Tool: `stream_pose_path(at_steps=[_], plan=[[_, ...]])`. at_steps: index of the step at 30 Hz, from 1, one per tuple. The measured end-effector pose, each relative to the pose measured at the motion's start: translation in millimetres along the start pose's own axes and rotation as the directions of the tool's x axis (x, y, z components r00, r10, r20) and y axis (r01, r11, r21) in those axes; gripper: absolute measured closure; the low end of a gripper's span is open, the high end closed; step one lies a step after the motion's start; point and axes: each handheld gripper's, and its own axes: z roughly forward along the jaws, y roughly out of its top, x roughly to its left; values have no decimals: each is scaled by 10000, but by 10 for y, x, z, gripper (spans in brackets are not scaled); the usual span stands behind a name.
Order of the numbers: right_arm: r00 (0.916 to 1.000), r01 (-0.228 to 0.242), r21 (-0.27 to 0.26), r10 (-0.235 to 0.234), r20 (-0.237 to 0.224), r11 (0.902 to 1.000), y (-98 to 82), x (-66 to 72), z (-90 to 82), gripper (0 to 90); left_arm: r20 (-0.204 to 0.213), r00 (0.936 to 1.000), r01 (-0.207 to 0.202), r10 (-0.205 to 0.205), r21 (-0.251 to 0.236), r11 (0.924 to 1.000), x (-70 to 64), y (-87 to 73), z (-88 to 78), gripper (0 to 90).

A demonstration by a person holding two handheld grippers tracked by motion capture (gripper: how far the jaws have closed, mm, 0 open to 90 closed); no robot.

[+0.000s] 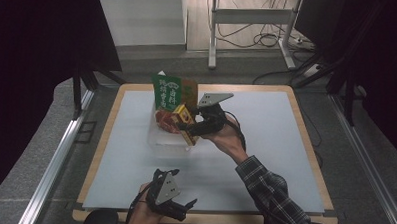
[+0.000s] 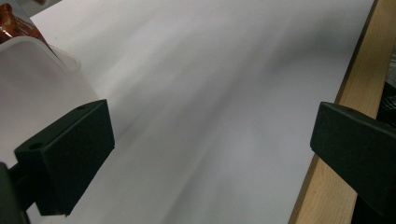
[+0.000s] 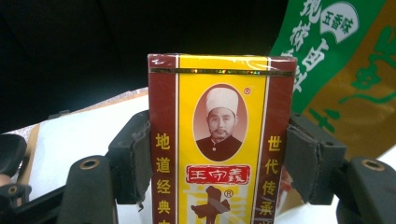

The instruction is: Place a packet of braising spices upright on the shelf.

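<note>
A yellow and dark red box (image 3: pixel 219 140) with a printed portrait stands between the pads of my right gripper (image 3: pixel 219 161), which is shut on its two sides. In the high view that box (image 1: pixel 184 122) hangs tilted over the near right corner of a clear plastic bin (image 1: pixel 160 140), with the right gripper (image 1: pixel 192 126) reaching in from the right. A green and brown pouch (image 1: pixel 171 92) stands upright at the bin's far side, and a red packet (image 1: pixel 165 118) lies inside. My left gripper (image 1: pixel 183 207) rests open near the table's front edge; its jaws (image 2: pixel 205 154) are wide apart over bare white mat.
The white mat (image 1: pixel 265 139) covers a wooden table (image 1: pixel 306 131). The wooden edge (image 2: pixel 345 140) runs just right of the left gripper. Beyond the table stand a metal frame (image 1: pixel 249 23) and loose cables on the floor. Rails run along both sides.
</note>
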Motion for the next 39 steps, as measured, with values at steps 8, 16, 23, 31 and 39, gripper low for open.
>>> stream_pose_path(at_steps=[8, 16, 23, 31, 39], plan=[[9999, 73, -76, -74, -81, 9999, 59, 14, 123, 322, 11, 10000, -7, 7, 2, 10000, 3, -1, -3, 0], [9999, -10, -202, 7, -163, 9998, 86, -7, 244, 322, 6, 10000, -87, 87, 71, 9999, 10, -1, -11, 0], [9997, 18, -187, -23, -227, 9998, 36, 15, 375, 322, 9, 9999, -107, 107, 59, 9999, 12, -1, -14, 0], [9997, 45, -119, -48, -236, 9999, -27, 19, 479, 322, 6, 9999, -102, 102, 72, 9999, 14, -3, -14, 0], [9994, -53, -87, 50, -340, 9999, -115, 36, 547, 322, 31, 10000, -44, 44, 17, 10000, 5, -3, -6, 0]])
